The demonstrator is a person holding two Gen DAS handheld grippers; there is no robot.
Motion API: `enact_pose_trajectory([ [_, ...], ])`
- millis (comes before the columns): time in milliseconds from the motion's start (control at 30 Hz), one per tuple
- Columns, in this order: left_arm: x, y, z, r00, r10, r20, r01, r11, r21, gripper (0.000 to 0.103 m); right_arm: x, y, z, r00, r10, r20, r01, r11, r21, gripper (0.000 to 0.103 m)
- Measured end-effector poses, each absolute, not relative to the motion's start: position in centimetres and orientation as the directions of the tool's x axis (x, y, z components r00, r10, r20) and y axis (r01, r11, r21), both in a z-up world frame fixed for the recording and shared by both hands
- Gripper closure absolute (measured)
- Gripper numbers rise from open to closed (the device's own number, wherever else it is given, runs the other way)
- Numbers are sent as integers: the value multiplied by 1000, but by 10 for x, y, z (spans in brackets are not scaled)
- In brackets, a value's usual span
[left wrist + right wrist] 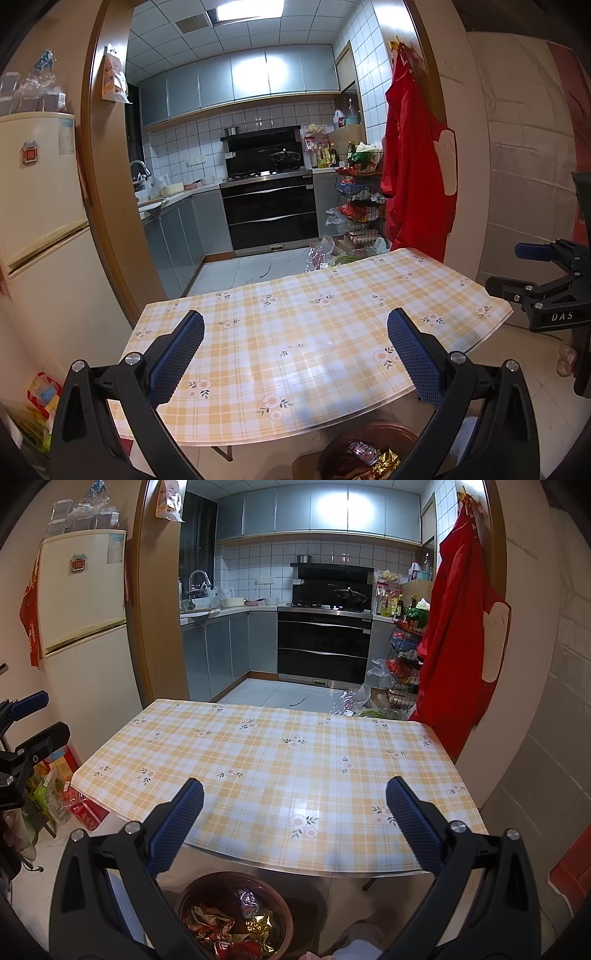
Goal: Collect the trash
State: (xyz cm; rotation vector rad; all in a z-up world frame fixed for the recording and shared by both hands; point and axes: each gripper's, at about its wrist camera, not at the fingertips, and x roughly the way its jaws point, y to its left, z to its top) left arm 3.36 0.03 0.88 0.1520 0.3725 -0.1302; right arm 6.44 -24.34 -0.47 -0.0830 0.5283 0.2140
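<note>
brown bin (236, 915) wrappers (221, 928) clearer in right view | both tongs (295, 354) (294, 830) spread, empty

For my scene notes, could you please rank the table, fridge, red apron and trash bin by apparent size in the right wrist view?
1. Table
2. Fridge
3. Red apron
4. Trash bin, partly cut off by the frame

The fridge and apron look close, and the fisheye distorts, so that order is unsure.

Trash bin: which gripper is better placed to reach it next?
Right, marginally. The trash bin sits nearly centred below the right gripper; for the left gripper it's offset right. Both are open and empty.
</note>
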Motion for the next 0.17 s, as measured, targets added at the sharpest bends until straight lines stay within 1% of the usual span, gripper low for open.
enact_pose_trajectory([
  [167, 35, 1, 9, 922, -90, -377, 144, 983, 117, 6, 64, -244, -5, 842, 181, -508, -224, 974, -23, 6],
])
